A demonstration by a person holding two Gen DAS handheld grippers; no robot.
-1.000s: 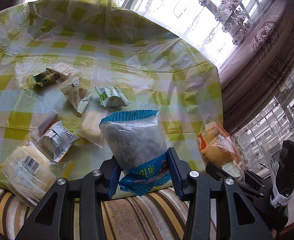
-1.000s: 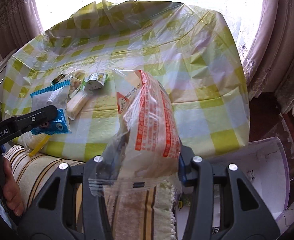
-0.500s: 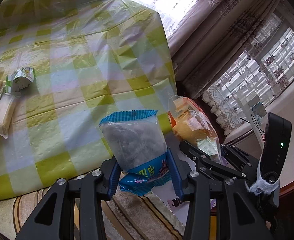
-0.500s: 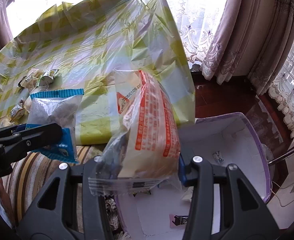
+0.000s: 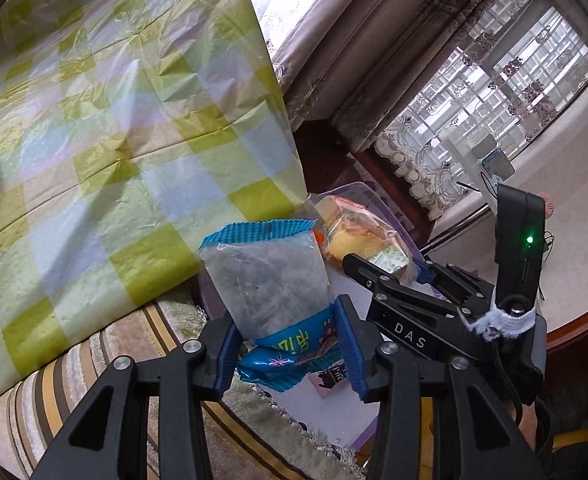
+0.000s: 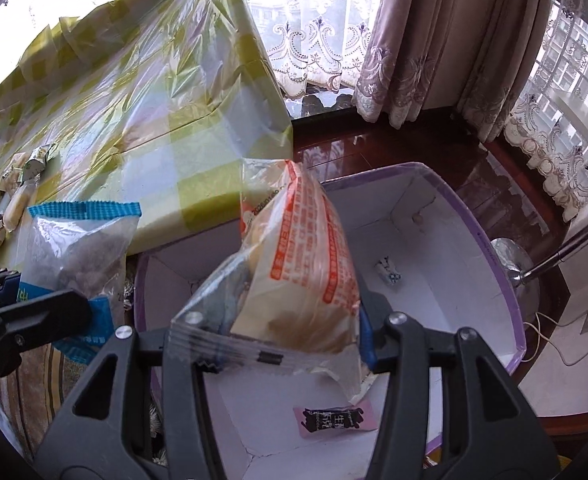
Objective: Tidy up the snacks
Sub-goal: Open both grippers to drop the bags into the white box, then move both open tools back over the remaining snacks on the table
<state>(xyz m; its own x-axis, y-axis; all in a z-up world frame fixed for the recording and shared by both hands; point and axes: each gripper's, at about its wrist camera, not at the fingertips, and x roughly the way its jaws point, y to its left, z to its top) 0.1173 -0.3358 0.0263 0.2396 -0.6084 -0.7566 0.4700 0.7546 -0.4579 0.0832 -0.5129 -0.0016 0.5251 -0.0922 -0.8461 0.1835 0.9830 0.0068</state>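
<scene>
Flanking purple box [image 6: 489, 240], checkered table [image 6: 154, 120]

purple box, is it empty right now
No, the purple box already holds a small pink packet and another small wrapped snack on its white floor.

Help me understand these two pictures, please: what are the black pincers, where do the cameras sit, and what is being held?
They are two hand-held grippers, each with a fisheye camera looking along its fingers.

The left view shows the left gripper clamping a blue-edged snack bag.

The right view shows the right gripper clamping an orange-printed bread bag over an open purple-rimmed box on the floor, with small packets inside.

Beside it stands a table under a green checked cloth, with more small snacks lying at its far side.
</scene>
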